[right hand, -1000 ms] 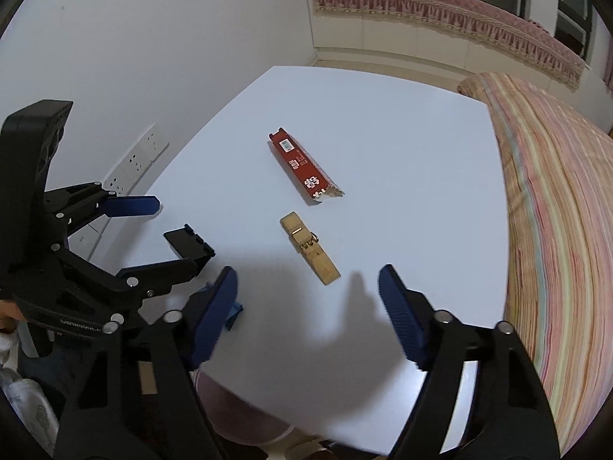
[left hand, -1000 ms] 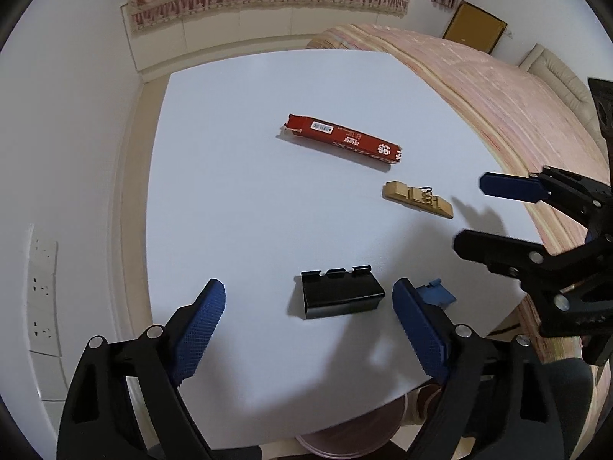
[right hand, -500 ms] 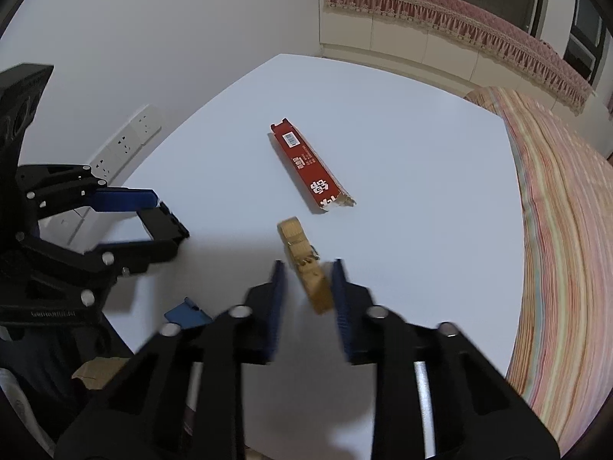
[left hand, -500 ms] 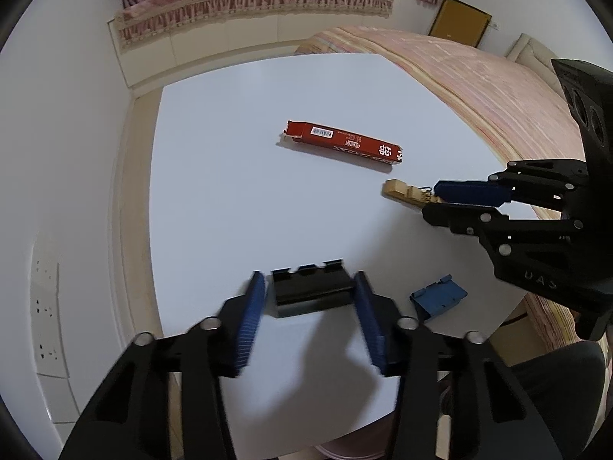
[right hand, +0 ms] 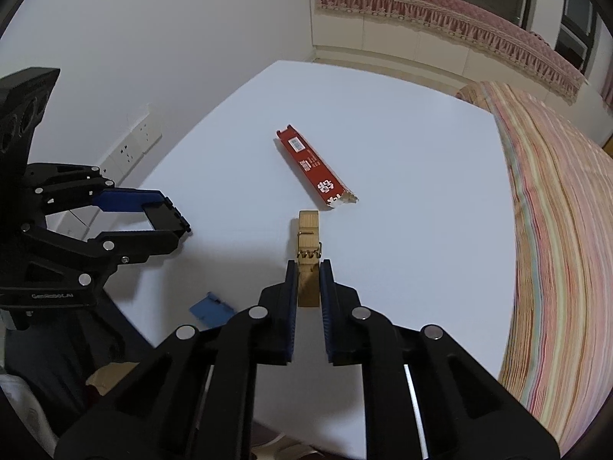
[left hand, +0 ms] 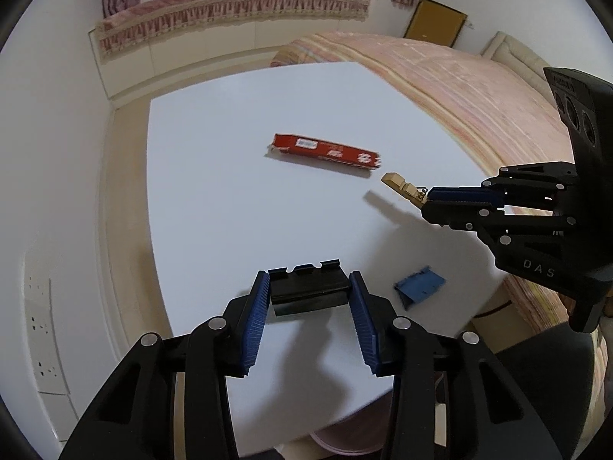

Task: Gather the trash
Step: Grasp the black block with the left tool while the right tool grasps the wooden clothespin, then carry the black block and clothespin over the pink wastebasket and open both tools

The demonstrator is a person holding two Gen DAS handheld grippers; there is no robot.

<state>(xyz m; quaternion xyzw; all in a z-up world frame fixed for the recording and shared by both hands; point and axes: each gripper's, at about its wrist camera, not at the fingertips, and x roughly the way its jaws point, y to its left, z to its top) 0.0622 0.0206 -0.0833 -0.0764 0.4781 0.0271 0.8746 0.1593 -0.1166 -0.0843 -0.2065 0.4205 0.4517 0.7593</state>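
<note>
My left gripper (left hand: 306, 287) is shut on a black plastic clip-like piece (left hand: 306, 285), its blue pads against both ends; it also shows in the right wrist view (right hand: 166, 216). My right gripper (right hand: 308, 280) is shut on a wooden clothespin (right hand: 308, 241), which sticks forward from the pads and seems lifted off the white table (left hand: 230, 199); the clothespin also shows in the left wrist view (left hand: 402, 186). A long red carton (left hand: 325, 153) lies flat mid-table, also in the right wrist view (right hand: 312, 168). A small blue plastic piece (left hand: 419, 285) lies near the front edge.
A bed with a striped pink cover (right hand: 555, 211) runs along the table's right side. A white wall with sockets (right hand: 130, 145) is on the left. A pink-trimmed window bench (left hand: 230, 11) is behind. A round bin rim (left hand: 345, 441) shows below the table's front edge.
Both grippers have closed from wide open: the left onto the black piece, the right onto the clothespin. The clothespin now points forward and seems raised above the table.
</note>
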